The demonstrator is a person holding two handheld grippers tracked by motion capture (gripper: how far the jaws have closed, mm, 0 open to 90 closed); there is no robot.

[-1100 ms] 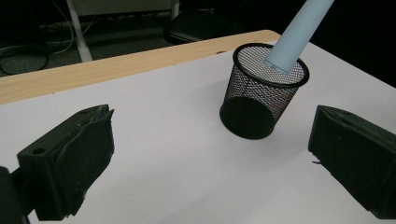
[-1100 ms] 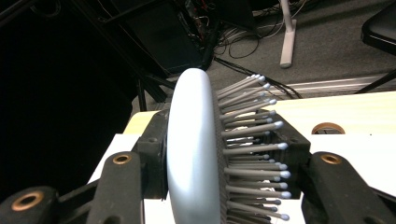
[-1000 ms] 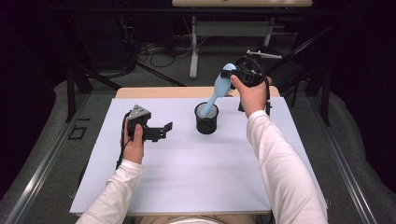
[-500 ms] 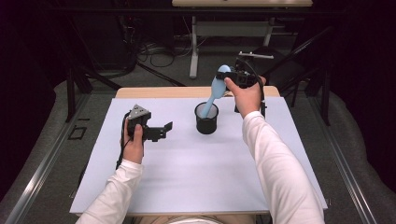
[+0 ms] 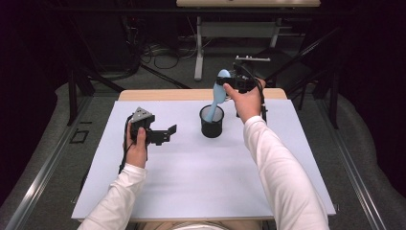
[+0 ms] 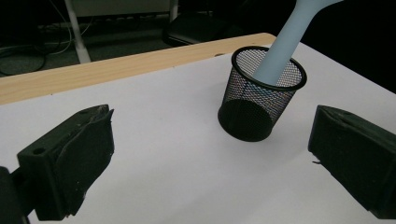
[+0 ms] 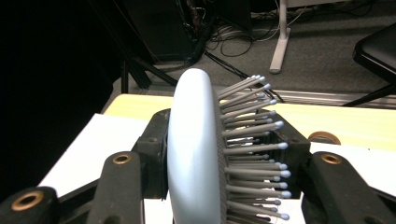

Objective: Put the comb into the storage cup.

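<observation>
Hairbrush [image 5: 219, 93] sits clamped by its head in my right gripper [image 5: 229, 82] — I see the jaws pressed on its pale blue back and its bristles. Its handle slants down into the black mesh cup [image 5: 211, 121], which stands upright on the white sheet [image 5: 191, 177] near the table's far edge. My left gripper [image 5: 165, 134] is well to the cup's left above the sheet — jaws spread wide, nothing between them.

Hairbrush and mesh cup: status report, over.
Right tool shut on hairbrush head, handle down inside mesh cup. Left tool open, empty, beside cup. Nothing in the way.
</observation>
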